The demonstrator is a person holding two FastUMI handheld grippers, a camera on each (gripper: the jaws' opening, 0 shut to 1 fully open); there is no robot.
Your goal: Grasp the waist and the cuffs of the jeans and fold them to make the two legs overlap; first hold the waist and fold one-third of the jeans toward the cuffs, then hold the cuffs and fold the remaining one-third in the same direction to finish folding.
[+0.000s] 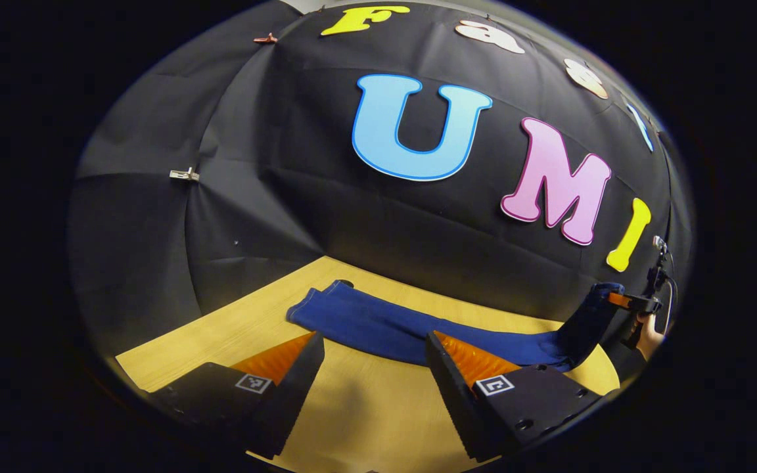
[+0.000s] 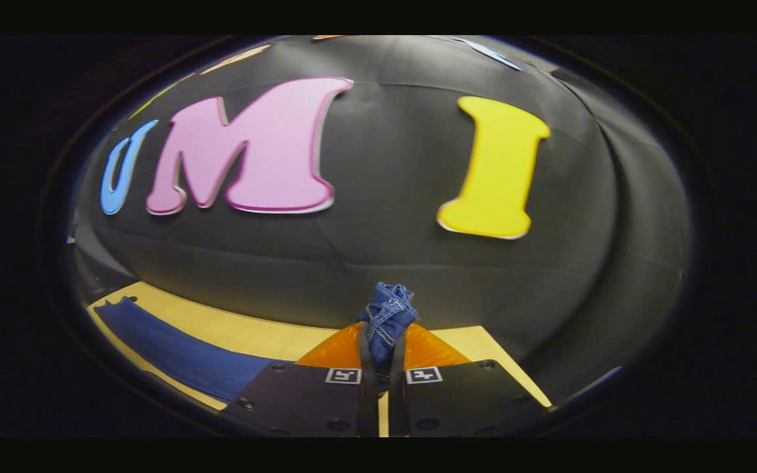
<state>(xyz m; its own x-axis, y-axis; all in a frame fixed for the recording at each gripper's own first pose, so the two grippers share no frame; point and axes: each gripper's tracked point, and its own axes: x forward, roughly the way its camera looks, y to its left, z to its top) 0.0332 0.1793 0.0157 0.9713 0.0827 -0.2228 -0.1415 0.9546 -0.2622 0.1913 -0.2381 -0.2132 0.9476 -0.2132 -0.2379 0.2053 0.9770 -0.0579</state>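
Dark blue jeans (image 1: 391,325) lie stretched along the wooden table (image 1: 221,335), legs stacked, cuffs (image 1: 326,292) at the far left end. The waist end (image 1: 592,312) is lifted off the table at the right, pinched by my right gripper (image 1: 618,299), which a hand (image 1: 649,338) holds. In the right gripper view that gripper (image 2: 382,355) is shut on a bunched fold of stitched denim (image 2: 388,312), and the rest of the jeans (image 2: 181,355) trails off to the left. My left gripper (image 1: 372,351) hovers open just in front of the jeans' middle, with nothing between its fingers.
The black cloth wall (image 1: 286,197) rises right behind the table's far edge. Two small clips (image 1: 183,175) are pinned to it. Bare wood (image 1: 378,407) lies in front of the jeans, and the table's right corner (image 2: 483,341) shows past the right gripper.
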